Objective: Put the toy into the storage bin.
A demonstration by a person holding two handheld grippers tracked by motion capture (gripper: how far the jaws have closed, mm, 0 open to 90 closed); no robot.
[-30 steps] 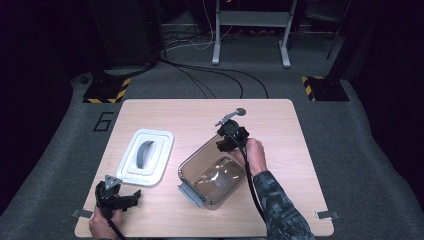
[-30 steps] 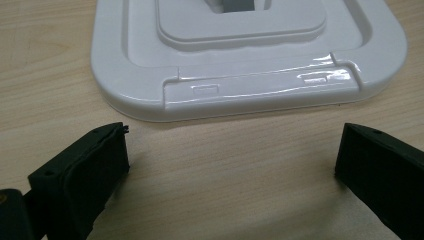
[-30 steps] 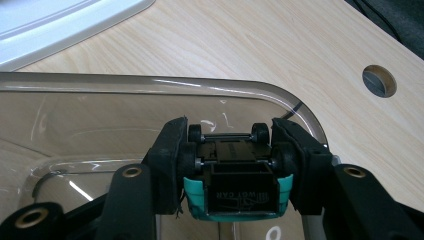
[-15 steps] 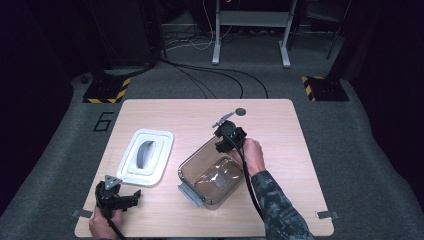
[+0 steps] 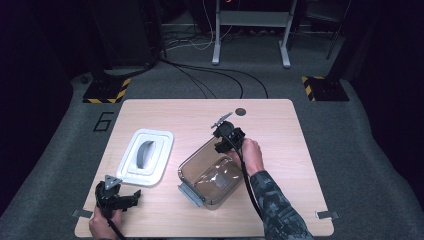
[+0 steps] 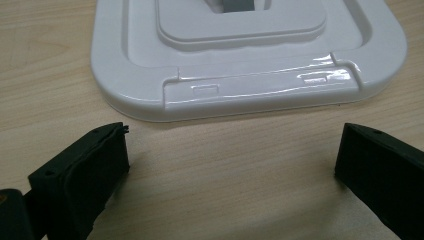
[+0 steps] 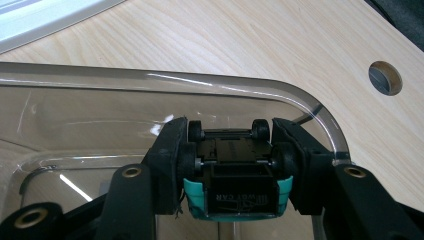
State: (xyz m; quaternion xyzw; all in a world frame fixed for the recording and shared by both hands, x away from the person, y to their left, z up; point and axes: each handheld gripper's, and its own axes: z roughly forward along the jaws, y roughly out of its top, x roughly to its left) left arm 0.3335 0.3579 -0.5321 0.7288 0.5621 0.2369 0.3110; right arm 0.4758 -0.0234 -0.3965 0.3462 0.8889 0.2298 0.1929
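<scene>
Teal toy car [image 7: 234, 172] clamped underside-up between the right tongs [image 7: 231, 160], long axis along the jaws, above clear container [image 5: 210, 172], left tongs [image 6: 230, 165] wide open, holding nothing, just beside white lid [image 6: 250, 65] on tabletop [image 5: 280, 150].

- I see a teal toy car [image 7: 234, 172], underside up, wheels showing, clamped between my right gripper's [image 7: 232, 165] jaws.
- It hangs over the clear container's [image 5: 212, 175] far corner.

Left of table: white lid [image 5: 148, 156] lay just ahead of the left gripper [image 5: 116, 196], blocking forward travel.
Centre: clear container [image 5: 210, 175] occupied the middle.
Right side: bare table [image 5: 290, 150] offered free passage.
Far edge: open, beside cable hole [image 5: 241, 111].
</scene>
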